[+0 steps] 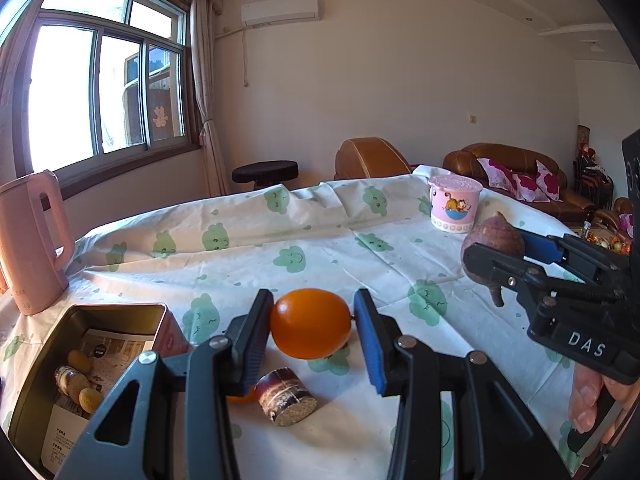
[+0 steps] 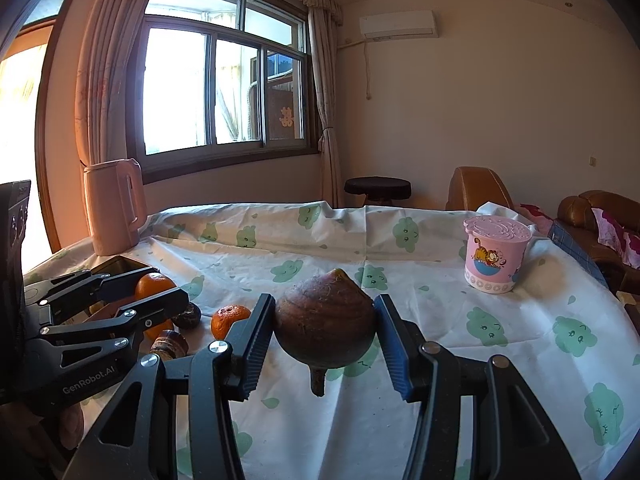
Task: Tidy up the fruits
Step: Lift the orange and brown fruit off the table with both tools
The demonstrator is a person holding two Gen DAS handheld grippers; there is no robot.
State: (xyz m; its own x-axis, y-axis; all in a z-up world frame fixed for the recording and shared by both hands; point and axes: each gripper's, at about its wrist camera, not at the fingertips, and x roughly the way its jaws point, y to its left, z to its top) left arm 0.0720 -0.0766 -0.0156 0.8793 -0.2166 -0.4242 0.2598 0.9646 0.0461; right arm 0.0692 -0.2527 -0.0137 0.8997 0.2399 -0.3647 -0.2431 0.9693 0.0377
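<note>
My left gripper (image 1: 313, 322) is shut on a smooth orange fruit (image 1: 310, 323), lifted just above the cloth. My right gripper (image 2: 325, 330) is shut on a brown taro-like bulb (image 2: 325, 326) with a stub pointing down, also held off the table. In the left wrist view the bulb (image 1: 493, 250) and right gripper (image 1: 496, 254) hang at the right. In the right wrist view the left gripper (image 2: 160, 294) and the orange fruit (image 2: 154, 285) appear at the left. A short piece of dark sugarcane (image 1: 286, 397) lies below the orange. An open metal tin (image 1: 160, 312) at lower left holds several small yellowish fruits (image 1: 79, 360).
A wrinkled tangerine (image 2: 229, 321), a dark round fruit (image 2: 189, 315) and the sugarcane piece (image 2: 170, 343) lie on the cloud-print tablecloth (image 1: 328, 240). A pink kettle (image 1: 30, 240) stands at the far left, a pink lidded cup (image 1: 454, 206) at the far right. A person's fingers (image 1: 586, 400) hold the right handle.
</note>
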